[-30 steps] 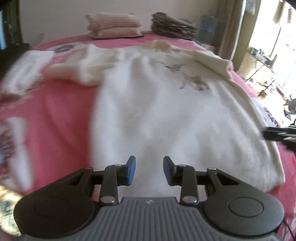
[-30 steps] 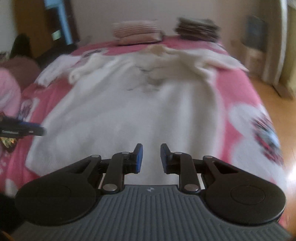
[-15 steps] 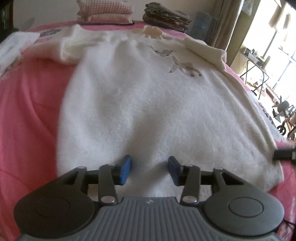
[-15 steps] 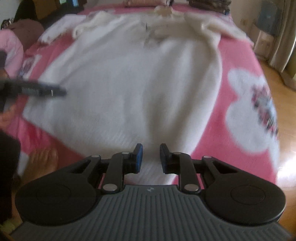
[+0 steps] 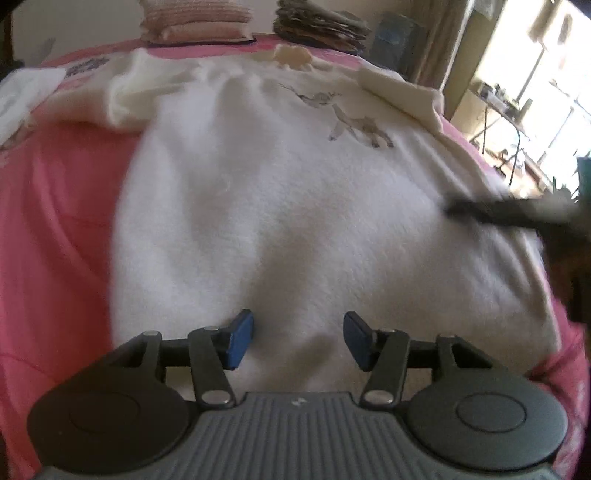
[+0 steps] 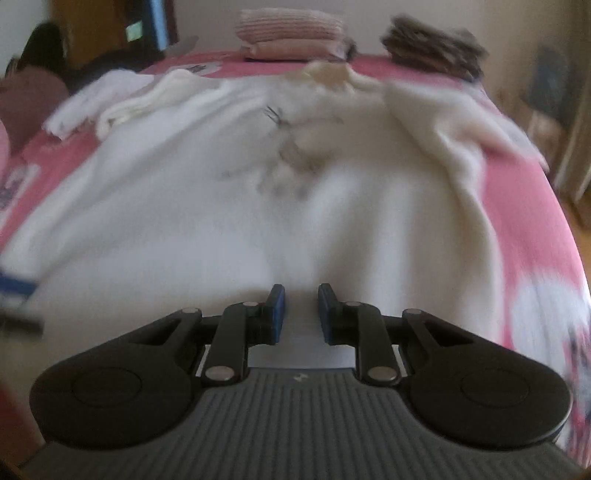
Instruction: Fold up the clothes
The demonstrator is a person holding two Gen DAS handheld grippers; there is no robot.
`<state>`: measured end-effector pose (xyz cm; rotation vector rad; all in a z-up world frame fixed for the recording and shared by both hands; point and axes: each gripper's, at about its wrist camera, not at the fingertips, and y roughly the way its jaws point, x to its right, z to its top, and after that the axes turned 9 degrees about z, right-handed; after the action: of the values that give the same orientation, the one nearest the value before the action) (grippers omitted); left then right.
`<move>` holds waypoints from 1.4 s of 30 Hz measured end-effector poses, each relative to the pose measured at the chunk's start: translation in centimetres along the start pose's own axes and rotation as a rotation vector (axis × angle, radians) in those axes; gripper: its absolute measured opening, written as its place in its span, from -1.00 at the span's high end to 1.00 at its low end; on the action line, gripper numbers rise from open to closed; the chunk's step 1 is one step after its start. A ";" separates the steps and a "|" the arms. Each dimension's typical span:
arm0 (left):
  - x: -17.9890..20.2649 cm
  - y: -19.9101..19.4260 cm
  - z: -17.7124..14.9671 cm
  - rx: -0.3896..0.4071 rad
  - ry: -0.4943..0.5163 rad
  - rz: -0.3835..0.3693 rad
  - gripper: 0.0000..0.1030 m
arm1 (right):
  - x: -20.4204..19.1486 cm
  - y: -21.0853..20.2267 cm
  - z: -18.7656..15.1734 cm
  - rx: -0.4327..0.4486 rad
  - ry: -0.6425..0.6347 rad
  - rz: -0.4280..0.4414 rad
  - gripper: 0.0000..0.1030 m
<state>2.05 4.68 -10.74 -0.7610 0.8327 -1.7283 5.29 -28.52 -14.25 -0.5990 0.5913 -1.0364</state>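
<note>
A white fleecy sweater with a grey deer print lies spread flat on the pink bed, collar at the far end. Both sleeves are folded in near the shoulders. My left gripper is open wide, low over the sweater's near hem with only cloth below it. In the right wrist view the same sweater fills the middle, and my right gripper hovers over its hem with a narrow gap between the pads, nothing held. The right gripper's dark fingers show blurred at the left view's right edge.
A pink bedspread surrounds the sweater. At the head of the bed sit folded pink clothes and a dark folded stack. A small white garment lies at the far left. A bright window and furniture stand to the right.
The left gripper's jaws have widened and it has dropped closer to the hem. The right gripper has swung up and forward over the sweater, now reaching into the left view.
</note>
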 end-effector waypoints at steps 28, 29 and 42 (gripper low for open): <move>-15.9 8.0 18.6 0.365 -0.535 0.415 0.65 | -0.7 -4.8 -3.9 -0.095 0.106 -0.062 0.63; -16.5 8.2 18.9 0.369 -0.528 0.419 0.65 | -0.7 -4.8 -3.9 -0.096 0.107 -0.063 0.63; -18.5 8.5 16.4 0.257 -0.423 0.400 -0.20 | -0.4 -4.6 -4.1 -0.078 0.136 -0.063 0.62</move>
<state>24.81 17.60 -10.43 -0.6953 0.4244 -1.2280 -0.51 -30.63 -13.78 -0.6215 0.7392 -1.1234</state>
